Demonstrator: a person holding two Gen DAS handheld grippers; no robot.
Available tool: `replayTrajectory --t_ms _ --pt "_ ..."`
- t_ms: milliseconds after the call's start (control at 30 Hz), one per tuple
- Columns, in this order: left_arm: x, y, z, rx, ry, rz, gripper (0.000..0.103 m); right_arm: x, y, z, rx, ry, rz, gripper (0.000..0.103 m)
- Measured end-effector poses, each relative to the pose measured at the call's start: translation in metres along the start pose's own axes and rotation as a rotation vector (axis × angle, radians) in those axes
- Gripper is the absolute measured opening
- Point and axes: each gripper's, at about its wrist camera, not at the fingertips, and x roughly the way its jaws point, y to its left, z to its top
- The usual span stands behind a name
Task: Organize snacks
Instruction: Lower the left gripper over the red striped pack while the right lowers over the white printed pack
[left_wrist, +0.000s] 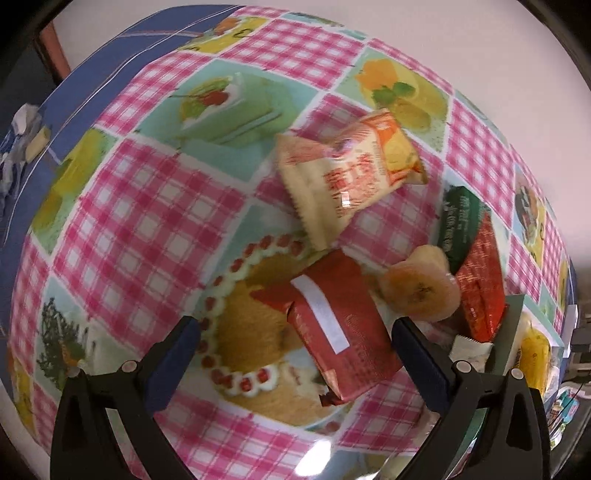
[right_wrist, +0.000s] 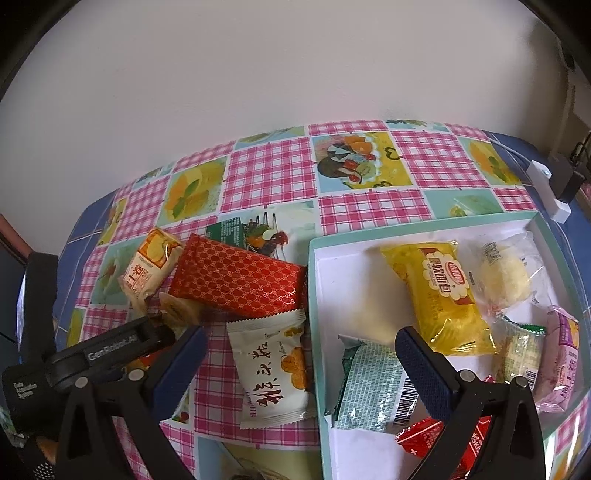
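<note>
**Snack count around the tray**

Between my left tongs (left_wrist: 291, 332), spread apart and empty, lies one dark red packet (left_wrist: 340, 332). My right tongs (right_wrist: 299, 341) gape, empty, over the tray (right_wrist: 314, 295) rim. I count six packets inside the tray, five on the surface (right_wrist: 369, 210) left of it.

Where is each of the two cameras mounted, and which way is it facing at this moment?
Left wrist: sits on the left gripper, looking down along its open fingers at a red packet on the checked tablecloth; only its own fingers show.
Right wrist: sits on the right gripper, facing the table and wall, over a white packet and the tray; its open fingers show, with the left gripper at lower left.
Shared: the tablecloth, the orange-and-cream packet.
</note>
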Motion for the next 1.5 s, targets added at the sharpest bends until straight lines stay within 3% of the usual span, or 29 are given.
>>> replayTrajectory --t_ms 333,467,600,667,733,867,1167,1500 --pt "-0.003 0.04 0.001 -0.066 0.005 0.033 0.101 -0.001 0.009 -0.003 -0.012 0.007 0.084 0.102" --pt "-0.009 0.056 -0.002 -0.057 0.001 0.006 0.089 -0.001 0.015 -0.005 -0.03 0.014 0.13 0.091" --pt "-0.011 0.062 -0.003 -0.044 0.009 -0.014 0.079 0.006 0.021 -0.01 -0.048 0.05 0.182 0.089" --pt "-0.009 0.056 -0.001 -0.05 0.017 -0.031 0.072 0.01 0.023 -0.013 -0.055 0.07 0.196 0.081" --pt "-0.011 0.054 -0.001 -0.054 0.026 -0.038 0.071 0.014 0.026 -0.016 -0.066 0.088 0.197 0.078" --pt "-0.005 0.054 -0.002 -0.055 0.03 -0.037 0.07 0.022 0.028 -0.02 -0.09 0.116 0.185 0.061" --pt "-0.005 0.06 -0.002 -0.06 0.043 -0.045 0.07 0.03 0.027 -0.023 -0.121 0.122 0.111 0.054" --pt "-0.006 0.063 -0.002 -0.09 0.05 -0.058 0.07 0.029 0.03 -0.024 -0.103 0.139 0.171 0.053"
